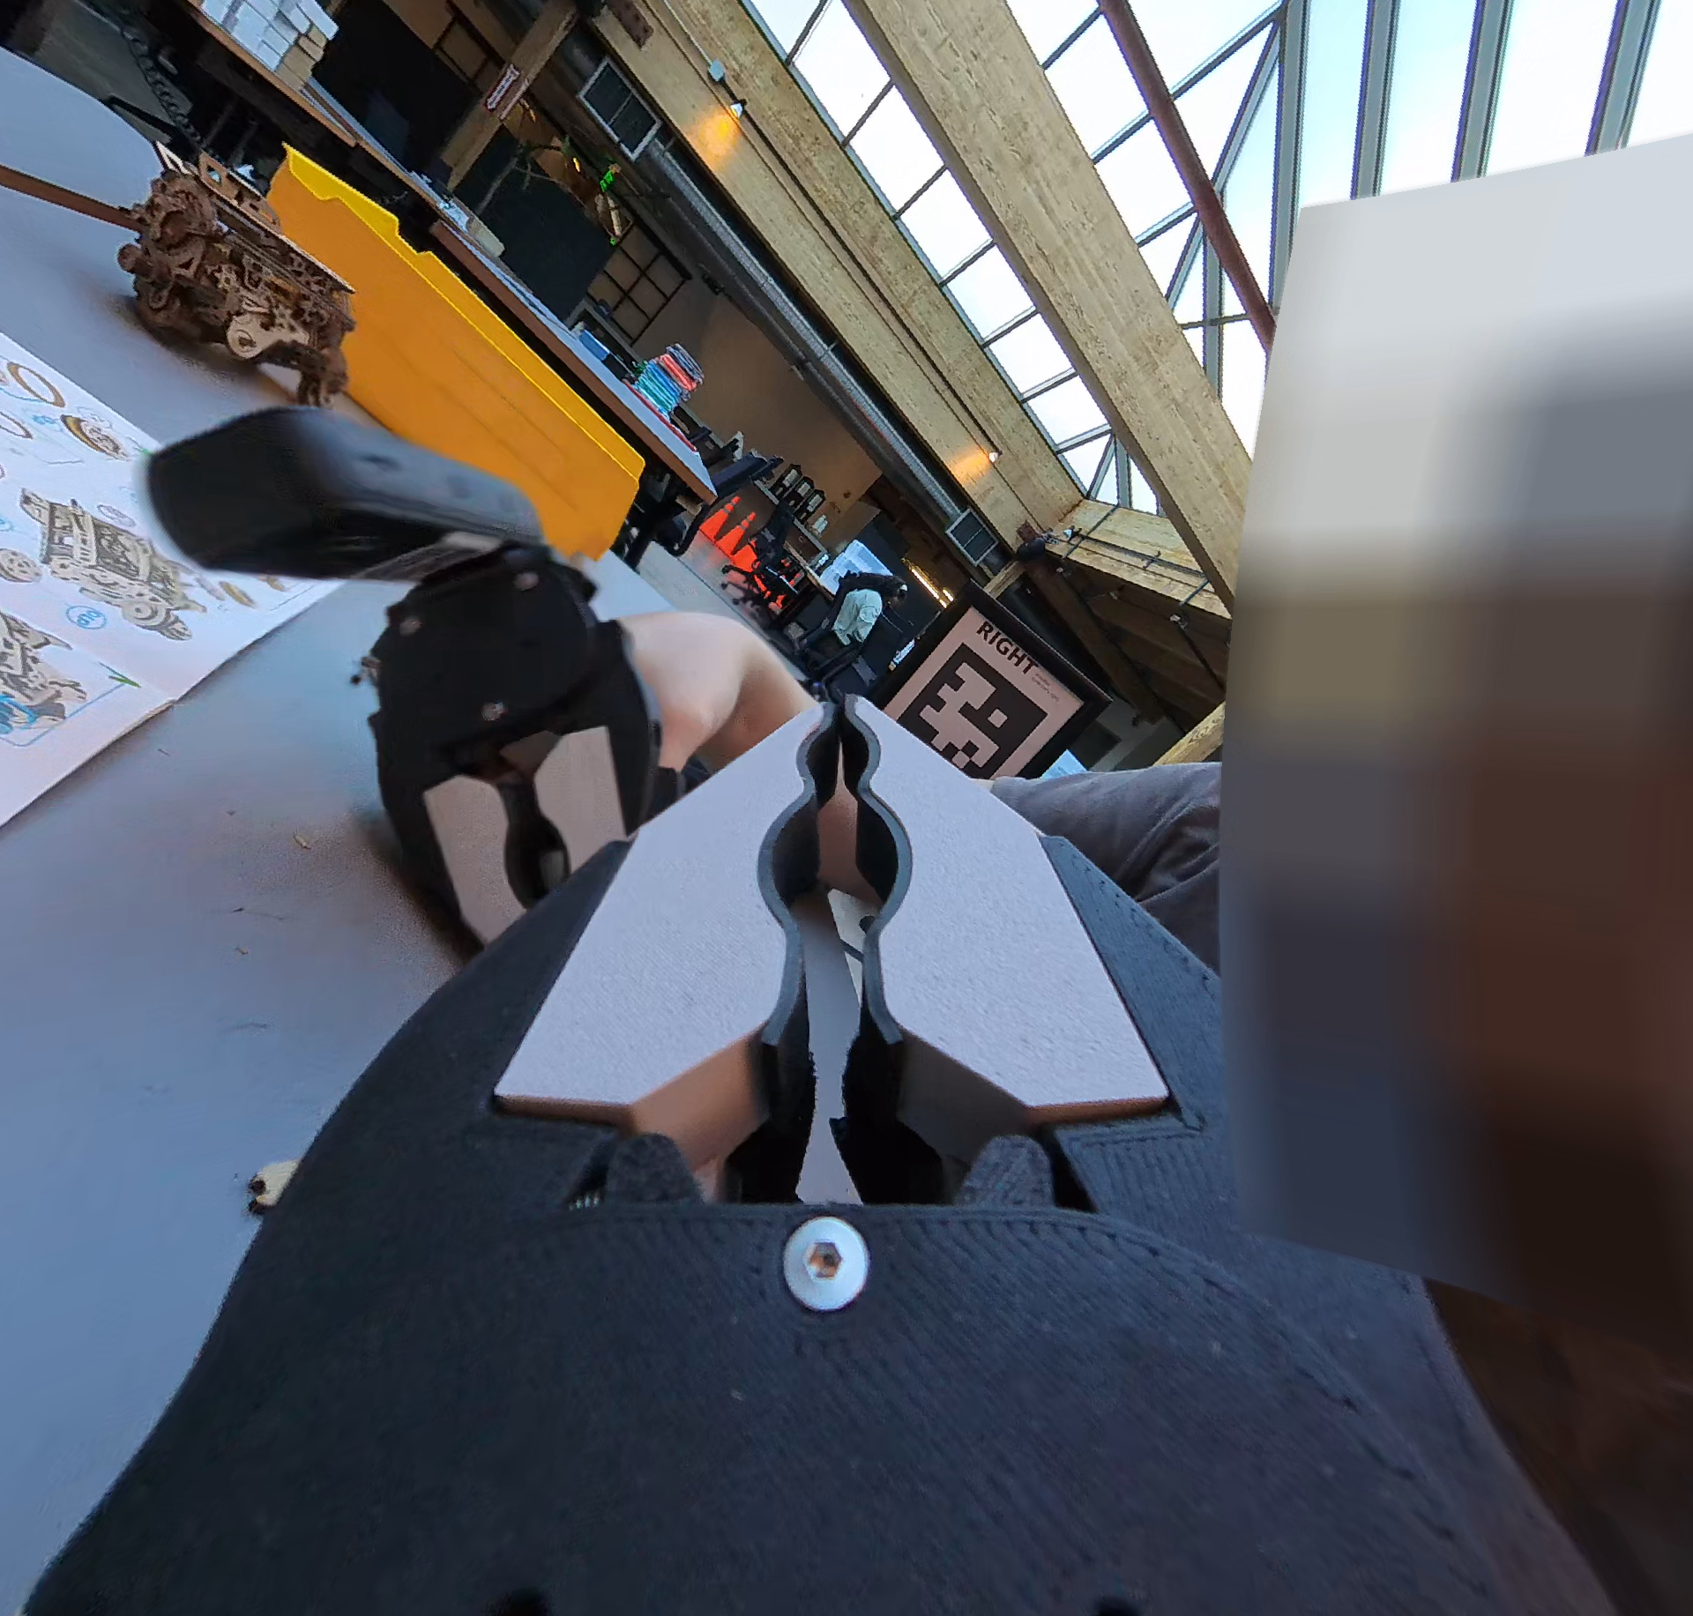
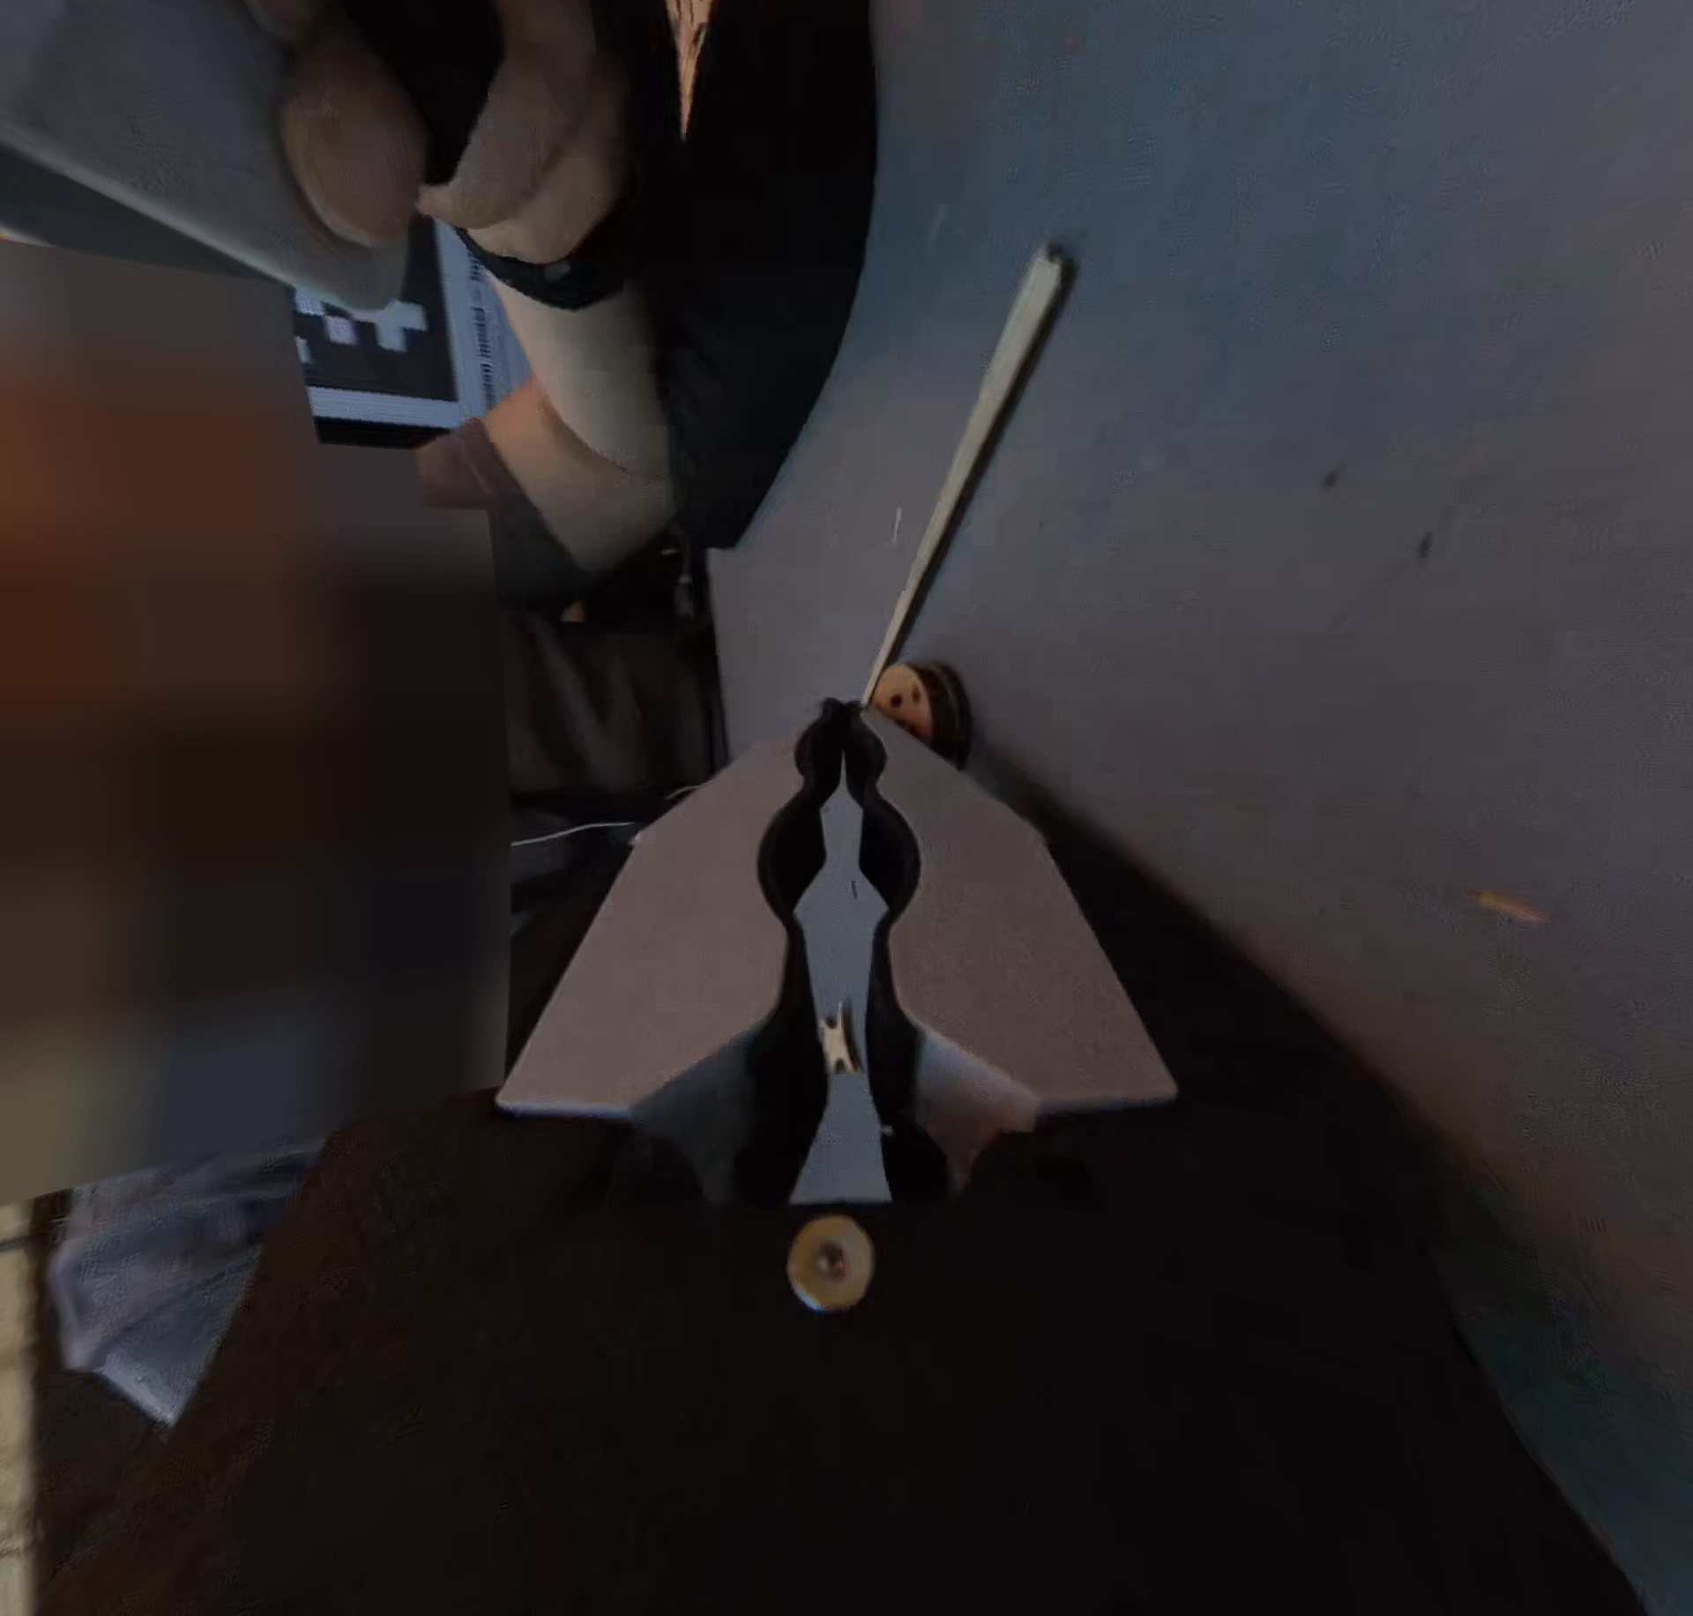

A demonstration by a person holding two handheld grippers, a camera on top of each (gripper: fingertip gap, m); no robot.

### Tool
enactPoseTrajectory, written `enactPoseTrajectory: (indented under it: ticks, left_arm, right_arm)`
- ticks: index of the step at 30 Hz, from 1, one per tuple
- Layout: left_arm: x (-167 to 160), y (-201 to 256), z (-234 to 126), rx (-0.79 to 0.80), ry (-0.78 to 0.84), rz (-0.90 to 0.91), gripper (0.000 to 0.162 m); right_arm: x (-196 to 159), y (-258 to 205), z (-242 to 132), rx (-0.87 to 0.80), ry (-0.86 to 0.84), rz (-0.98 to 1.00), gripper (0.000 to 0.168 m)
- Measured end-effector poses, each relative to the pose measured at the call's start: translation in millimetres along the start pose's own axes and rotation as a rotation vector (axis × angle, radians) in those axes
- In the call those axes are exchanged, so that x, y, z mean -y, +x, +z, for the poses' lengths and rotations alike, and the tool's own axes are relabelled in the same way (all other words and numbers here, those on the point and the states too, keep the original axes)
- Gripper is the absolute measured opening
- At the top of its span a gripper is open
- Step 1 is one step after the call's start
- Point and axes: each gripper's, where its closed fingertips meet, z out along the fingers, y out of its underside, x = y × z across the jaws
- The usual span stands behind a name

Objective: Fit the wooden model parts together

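My right gripper [image 2: 847, 718] is shut at its tips on the near end of a thin pale stick [image 2: 971, 464], which runs away over the grey table [image 2: 1283, 381]. A small round wooden disc with holes [image 2: 916, 702] sits right beside the tips. A tiny wooden piece [image 2: 838, 1045] shows through the gap between the fingers. In the left wrist view the right gripper [image 1: 513, 839] points down at the table [image 1: 183, 1022]. My left gripper [image 1: 838, 718] is shut with nothing visible between its tips. It is tilted up, off the table edge.
An assembled wooden model [image 1: 238, 290] stands at the far left of the table, next to a yellow bin [image 1: 458, 363]. An instruction sheet [image 1: 82, 564] lies at the left. A small wooden scrap [image 1: 275, 1183] lies near the front. A person's hand [image 2: 366, 134] shows top left. The left gripper's tips are roughly 15 cm from the right gripper's.
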Motion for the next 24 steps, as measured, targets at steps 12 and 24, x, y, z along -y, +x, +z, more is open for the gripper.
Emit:
enactPoseTrajectory:
  ticks: [12, 24]
  left_arm:
    - [-1, -1, 1, 0.005, -0.007, -0.005, 0.0]
    - [1, 0, -1, 0.004, 0.002, 0.001, 0.0]
  right_arm:
    - [-2, -5, -10, -0.053, -0.017, -0.119, 0.0]
    - [7, -18, 0, -0.053, -0.06, -0.185, 0.0]
